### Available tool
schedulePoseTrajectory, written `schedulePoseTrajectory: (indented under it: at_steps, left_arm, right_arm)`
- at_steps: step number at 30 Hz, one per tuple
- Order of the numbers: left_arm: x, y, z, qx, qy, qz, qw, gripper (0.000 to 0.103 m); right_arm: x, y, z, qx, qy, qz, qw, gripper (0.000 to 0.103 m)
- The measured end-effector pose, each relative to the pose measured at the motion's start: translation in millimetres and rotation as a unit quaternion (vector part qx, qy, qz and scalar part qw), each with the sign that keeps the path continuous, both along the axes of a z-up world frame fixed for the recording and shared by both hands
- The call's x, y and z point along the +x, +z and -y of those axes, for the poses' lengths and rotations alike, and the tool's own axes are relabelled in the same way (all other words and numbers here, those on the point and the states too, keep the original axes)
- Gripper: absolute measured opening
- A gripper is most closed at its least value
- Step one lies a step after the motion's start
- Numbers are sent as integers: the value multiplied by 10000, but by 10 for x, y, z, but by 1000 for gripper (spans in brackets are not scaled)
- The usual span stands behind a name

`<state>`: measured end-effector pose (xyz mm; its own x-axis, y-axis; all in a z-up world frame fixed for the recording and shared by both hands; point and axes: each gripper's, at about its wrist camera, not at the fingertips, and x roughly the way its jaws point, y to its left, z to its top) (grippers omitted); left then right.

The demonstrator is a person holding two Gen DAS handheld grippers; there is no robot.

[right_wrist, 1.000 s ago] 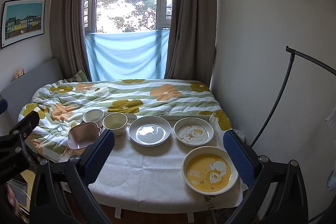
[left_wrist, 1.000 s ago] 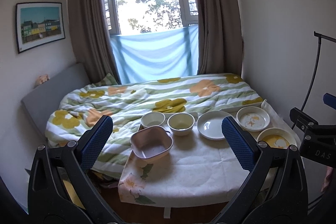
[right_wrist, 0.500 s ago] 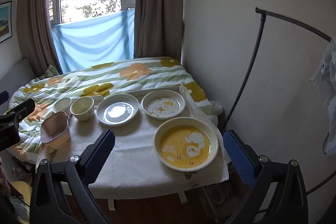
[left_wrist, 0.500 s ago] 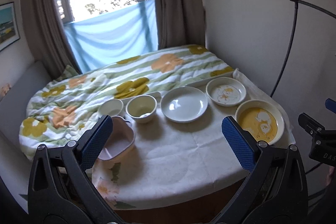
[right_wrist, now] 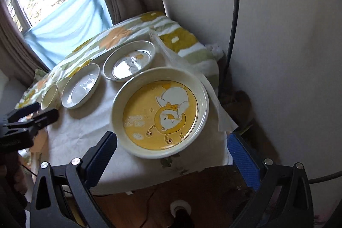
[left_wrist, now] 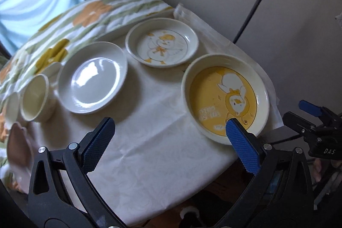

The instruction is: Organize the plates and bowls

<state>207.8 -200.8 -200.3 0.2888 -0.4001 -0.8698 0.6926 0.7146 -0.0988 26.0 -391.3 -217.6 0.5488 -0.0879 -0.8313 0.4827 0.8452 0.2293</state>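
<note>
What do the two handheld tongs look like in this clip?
Both the left tongs and the right tongs have black plastic frames with triangular cut-outs and silver rivets, and blue cross-hatched pads. The left view shows white "DAS" lettering on the right tongs' body.

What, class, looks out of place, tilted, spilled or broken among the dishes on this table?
Nothing stands out. The yellow duck plate, the white duck plate, the plain white plate and the cream bowl sit upright on the tablecloth, apart from one another, with no spill or chip visible.
</note>
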Motion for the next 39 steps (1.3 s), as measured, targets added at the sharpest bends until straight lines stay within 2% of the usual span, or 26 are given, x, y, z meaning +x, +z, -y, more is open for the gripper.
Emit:
schedulePoseTrajectory:
  at_steps: [3,5,7,8,10,14,16,18,19,22,27,32,39]
  left_arm:
    - [185,-310,249,292,-288,-294,9987,102]
    - [263,-470,375,405,-434,-505,9970,96]
    - [352,-612,497,494,-543,-721,9947,78]
    - [390,-684,547,557,-591,-804,9935,73]
    - [451,-790,651,666,-677,-941,9910,57]
    - [529,-926,782,715,-796,-1112,9880,44]
    - [555,-967,825,702,-810,-1182,9872,31]
    - [589,-1009,849,682,-830,-1273,9860,24]
    - [600,-1015,859,678,-848,-1309,9854,22]
    - [610,-1036,897,615,-909,-1359,9846,18]
    - [619,-1056,931,617,-946,-1351,9844,17]
    - [622,-1056,1020,727,-1085,-1018,9862,17]
    - [494,-895,992,635,-915,-810,9905,17]
  right_arm:
    - [147,-264,203,482,-51,-139,9987,90]
    - [235,-425,296,737,-69,-261,9969,73]
    - [311,-570,388,960,-113,-388,9946,65]
    - [336,-615,426,1022,-130,-421,9938,60]
    - [374,-672,495,1104,-148,-461,9927,54]
    - [424,-715,612,1206,-181,-501,9913,40]
    - [448,-747,654,1269,-161,-521,9904,33]
    - [443,-760,666,1268,-160,-538,9903,30]
    - [448,-770,669,1277,-137,-528,9903,24]
    - [445,-781,683,1230,-113,-542,9909,20]
    - [495,-822,722,1229,-61,-565,9908,17]
    - [524,-816,717,1131,85,-645,9915,17]
    - [555,-772,702,1086,264,-641,9917,17]
